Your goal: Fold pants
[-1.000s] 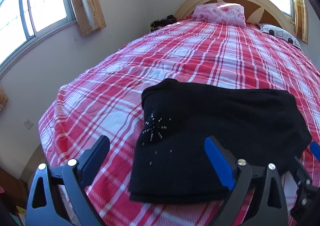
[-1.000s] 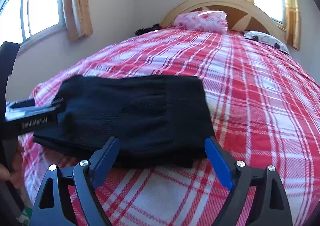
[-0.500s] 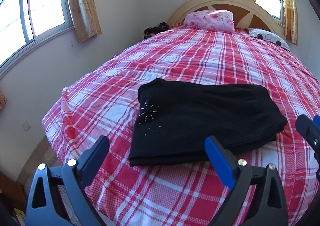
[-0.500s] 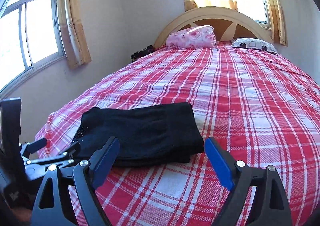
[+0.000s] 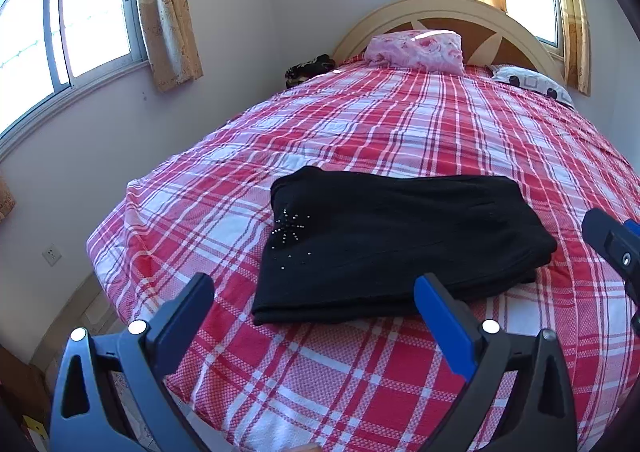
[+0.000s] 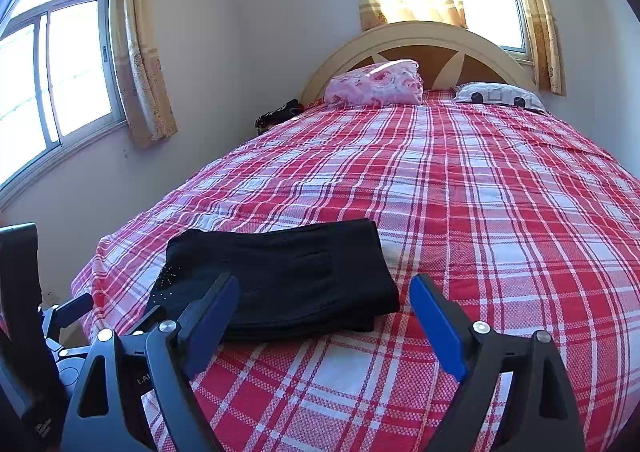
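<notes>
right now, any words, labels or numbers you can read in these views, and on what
None can be read whole.
"LA...": pale print on the left gripper body in the right wrist view, cut off by a finger.
Small pale print low on the black block at that view's left edge: too blurred to read.

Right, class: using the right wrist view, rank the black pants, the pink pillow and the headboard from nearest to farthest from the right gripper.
1. black pants: folded on the bedspread just ahead of the right gripper, toward its left.
2. pink pillow: far end of the bed, left of centre.
3. headboard: behind the pillow, against the wall.
</notes>
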